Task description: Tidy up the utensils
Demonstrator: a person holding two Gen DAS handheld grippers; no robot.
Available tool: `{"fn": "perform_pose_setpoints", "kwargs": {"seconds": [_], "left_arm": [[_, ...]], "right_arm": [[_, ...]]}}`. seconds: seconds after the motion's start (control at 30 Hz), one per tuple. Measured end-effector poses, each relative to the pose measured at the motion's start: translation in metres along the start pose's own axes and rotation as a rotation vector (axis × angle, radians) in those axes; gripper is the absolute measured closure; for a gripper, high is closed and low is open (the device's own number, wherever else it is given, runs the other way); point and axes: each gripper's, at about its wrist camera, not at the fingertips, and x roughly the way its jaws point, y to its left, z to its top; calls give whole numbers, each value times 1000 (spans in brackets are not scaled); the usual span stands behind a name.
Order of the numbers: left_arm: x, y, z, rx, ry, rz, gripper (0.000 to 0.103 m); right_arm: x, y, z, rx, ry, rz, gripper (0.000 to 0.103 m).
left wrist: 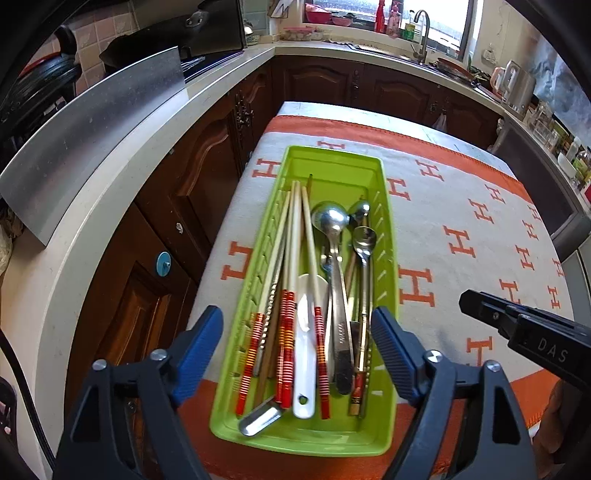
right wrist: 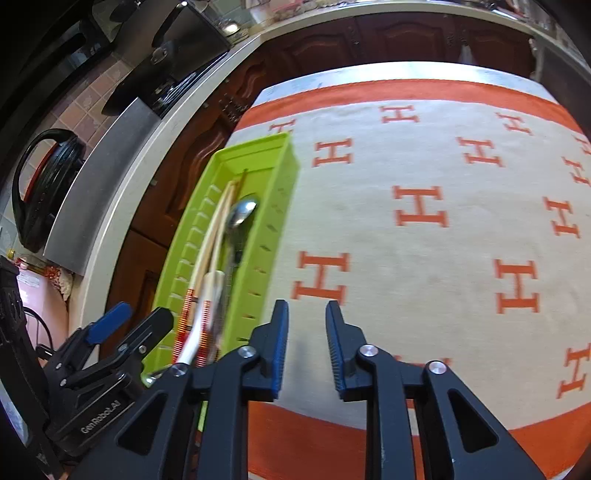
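A lime-green tray (left wrist: 388, 229) lies on the orange-and-cream cloth and holds several chopsticks (left wrist: 291, 266), metal spoons (left wrist: 330, 219) and a white spoon (left wrist: 304, 354). My left gripper (left wrist: 297, 332) is open wide above the tray's near end, one finger over each long side, holding nothing. My right gripper (right wrist: 306, 325) is open and empty over the bare cloth just right of the tray (right wrist: 273, 229). The right gripper's body also shows in the left wrist view (left wrist: 517, 328), and the left gripper shows in the right wrist view (right wrist: 122, 332).
The cloth (right wrist: 443, 229) with H marks covers the table. A kitchen counter (left wrist: 110, 184) with dark wood cabinets runs along the left and back. A sink and tap (left wrist: 421, 33) stand at the back, and a black pot (right wrist: 44, 184) sits on the counter.
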Motion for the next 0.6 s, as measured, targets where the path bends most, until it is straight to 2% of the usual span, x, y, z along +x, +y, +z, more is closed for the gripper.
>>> {"fn": "perform_pose_setpoints", "kwargs": {"seconds": [0.13,0.27,0.47,0.6], "left_arm": [[-3,-22,-2,22,3,-14,12],[-4,-45,-4,34,8,-43,4],[-15,-90,-2,81,-16,-79,3],[-33,-118,8,97,-58,-94,3]], "right_arm": [[-15,-26,-6,7,-39,-31,69],[-30,-52,-16,2,-80,-80,68],[-56,-90,-28,23,-125,-130,68],[-96,-102,-29,0,-205,-171,67]]}}
